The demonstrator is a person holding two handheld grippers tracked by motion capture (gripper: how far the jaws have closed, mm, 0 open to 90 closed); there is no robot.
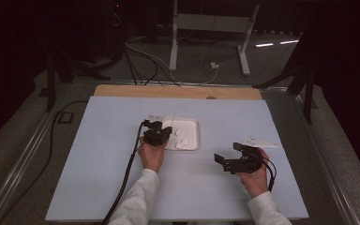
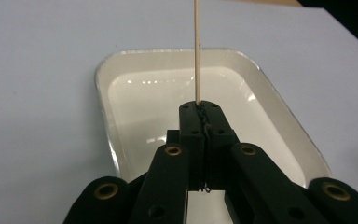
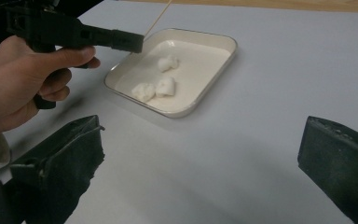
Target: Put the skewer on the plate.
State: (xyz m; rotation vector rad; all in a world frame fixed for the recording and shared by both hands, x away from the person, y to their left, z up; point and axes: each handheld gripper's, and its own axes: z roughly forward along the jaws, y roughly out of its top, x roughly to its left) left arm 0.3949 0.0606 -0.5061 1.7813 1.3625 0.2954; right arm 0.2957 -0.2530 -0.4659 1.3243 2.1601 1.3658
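The white tray served as the landmark, lying on the pale blue table cover a little beyond the middle of it.

At the tray's left edge sat the left gripper, held in the person's left hand, with its cable trailing back toward the near edge of the table. In the left gripper view its two black jaws were pressed together over the near rim of the tray, clamped on a thin wooden skewer that rose straight out from between the tips and ran on past the tray's far rim. The right gripper view showed the same skewer slanting up and away from that gripper, above the tray's left corner.

Inside the tray lay three white marshmallow-like pieces: two touching each other near the tray's front-left side, and a third just beyond them, apart from the pair. None touched the skewer.

To the right of the tray and nearer the person, well apart from it, the right gripper was held in the right hand, its grey three-cornered plate on top. Its jaws stood wide apart with nothing between them, pointing toward the tray; in the right gripper view the tray lay between and beyond the two spread jaws.
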